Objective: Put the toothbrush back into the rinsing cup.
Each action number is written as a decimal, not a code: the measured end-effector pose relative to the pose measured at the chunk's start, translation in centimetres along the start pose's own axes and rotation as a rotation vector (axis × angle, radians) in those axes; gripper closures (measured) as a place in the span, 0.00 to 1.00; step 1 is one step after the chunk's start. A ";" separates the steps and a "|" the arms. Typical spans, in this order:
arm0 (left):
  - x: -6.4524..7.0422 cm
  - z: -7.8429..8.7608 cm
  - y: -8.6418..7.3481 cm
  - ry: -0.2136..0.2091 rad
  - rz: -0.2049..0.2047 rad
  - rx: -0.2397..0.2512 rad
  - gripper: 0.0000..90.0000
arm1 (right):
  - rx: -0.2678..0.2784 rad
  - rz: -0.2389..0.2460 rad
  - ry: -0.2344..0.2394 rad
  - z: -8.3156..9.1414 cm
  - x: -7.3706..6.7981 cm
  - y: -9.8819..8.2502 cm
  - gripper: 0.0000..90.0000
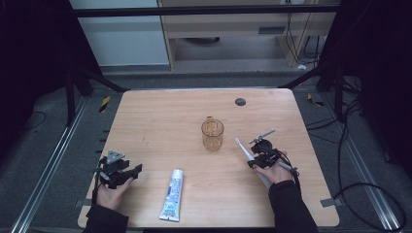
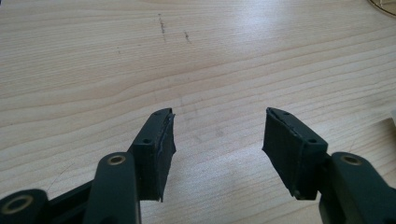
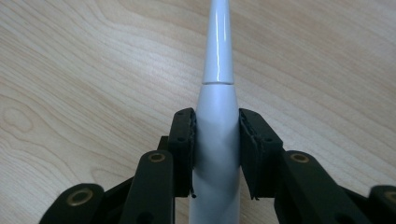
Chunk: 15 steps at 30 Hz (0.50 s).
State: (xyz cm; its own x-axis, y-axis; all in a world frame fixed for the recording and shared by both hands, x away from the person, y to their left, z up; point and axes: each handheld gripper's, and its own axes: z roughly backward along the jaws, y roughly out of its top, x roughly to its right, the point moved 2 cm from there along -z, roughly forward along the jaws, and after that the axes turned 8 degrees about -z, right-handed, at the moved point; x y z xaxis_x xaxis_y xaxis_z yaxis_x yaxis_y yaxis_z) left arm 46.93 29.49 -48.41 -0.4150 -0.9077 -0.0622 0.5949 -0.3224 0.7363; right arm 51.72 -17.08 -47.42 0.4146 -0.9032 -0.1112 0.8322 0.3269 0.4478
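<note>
Glossy white plastic toothbrush [image 3: 217, 135] — matt pale wood-grain table [image 1: 160, 121] — clear amber glass mug [image 1: 212, 134]

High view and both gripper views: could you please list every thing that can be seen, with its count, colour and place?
electric toothbrush: one, white, lying on the table right of the cup, clamped between the right jaws.
cup: one, clear amber glass, upright near the table's middle.
toothpaste tube: one, white and blue, lying flat near the front edge.
table: one, light wood, with a dark round spot near the far edge.
left gripper: one, black, jaws apart over bare wood, at the front left.
right gripper: one, black, jaws shut on the toothbrush body.
hands: two, dark sleeves, at the bottom edge.
</note>
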 end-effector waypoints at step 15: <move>0.0 0.0 0.0 0.001 0.001 0.002 0.47 | 0.238 -0.027 0.032 3.9 -0.2 0.8 0.75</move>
State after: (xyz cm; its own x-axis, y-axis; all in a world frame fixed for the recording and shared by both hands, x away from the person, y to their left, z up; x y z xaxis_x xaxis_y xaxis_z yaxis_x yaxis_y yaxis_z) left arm 46.93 29.48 -48.38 -0.4135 -0.9084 -0.0617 0.5939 -0.3204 0.7380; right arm 50.90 -17.76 -43.53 0.4082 -0.9001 -0.1524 0.7346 0.2248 0.6402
